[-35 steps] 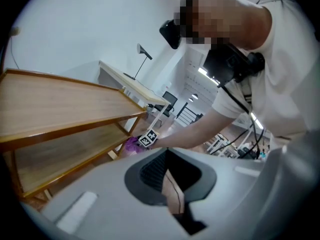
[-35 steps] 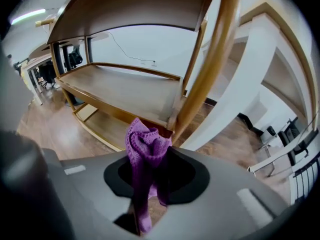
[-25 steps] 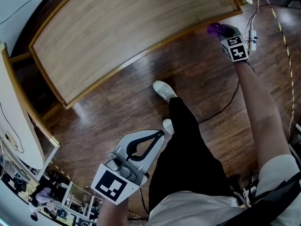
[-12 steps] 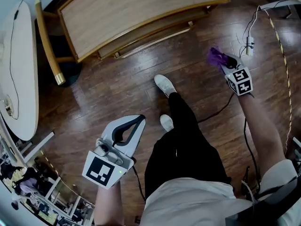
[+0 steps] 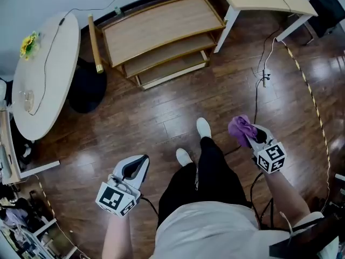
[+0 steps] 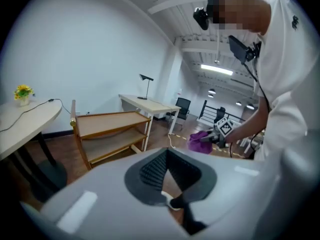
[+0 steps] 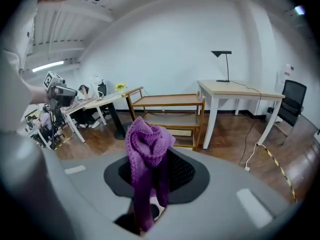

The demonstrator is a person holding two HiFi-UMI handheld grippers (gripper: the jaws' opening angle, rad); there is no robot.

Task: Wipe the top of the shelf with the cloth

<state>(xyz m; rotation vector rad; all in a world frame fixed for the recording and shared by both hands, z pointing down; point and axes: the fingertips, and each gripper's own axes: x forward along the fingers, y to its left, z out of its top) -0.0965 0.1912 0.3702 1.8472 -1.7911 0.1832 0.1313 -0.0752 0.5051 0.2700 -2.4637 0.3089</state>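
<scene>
1. Purple knit cloth [image 7: 146, 145] hangs bunched from the right gripper [image 5: 250, 136]. Its jaws are pinched on the lower folds, so a loose wad stands proud of the tips. I judge that this suits pressing it flat on a board.
2. The left gripper [image 5: 136, 165] carries nothing. Its jaws meet at the tips, with only floor and a shoe [image 6: 176, 202] showing through the loop. Held low at the person's side, it looks parked out of the way.
3. The shelf [image 5: 161, 23] stands well apart from both grippers, across bare wooden floor [image 5: 161, 117]. The cloth is nowhere near its top board, so wiping is not under way.
4. That top seems to have a raised wooden rim along its edges, which would likely catch the cloth at the end of each stroke.
5. For room to move, a round white counter [image 5: 43, 74] flanks the shelf on the person's left. A pale counter's leg [image 5: 222, 23] stands just beside its other end. A cable [image 5: 262, 74] trails over the floor on the right-hand approach.
</scene>
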